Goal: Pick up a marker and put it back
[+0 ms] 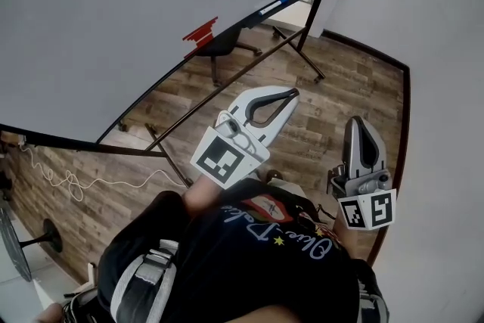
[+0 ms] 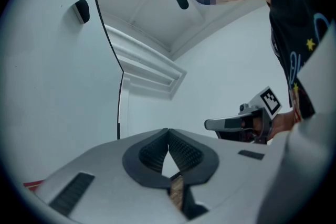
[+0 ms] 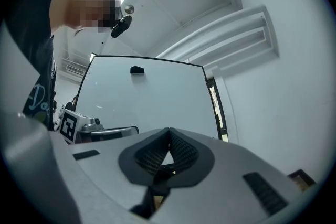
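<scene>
A whiteboard [image 1: 113,19] on a black wheeled stand fills the upper left of the head view. On its lower ledge lie a red eraser [image 1: 200,34] and what looks like a blue-and-white marker [image 1: 274,7]. My left gripper [image 1: 293,93] is held in front of my chest, shut and empty, well short of the ledge. My right gripper [image 1: 355,120] hangs beside it near the right wall, also shut with nothing between its fingers. In the right gripper view the whiteboard [image 3: 147,92] stands ahead of the shut right gripper [image 3: 169,130]. The left gripper [image 2: 168,131] points at ceiling and wall.
The stand's black legs [image 1: 227,91] spread over the wooden floor. An office chair [image 1: 227,48] sits behind the board. A white cable [image 1: 76,181] lies on the floor at the left, next to a black round base [image 1: 51,235]. A white wall [image 1: 439,49] closes the right side.
</scene>
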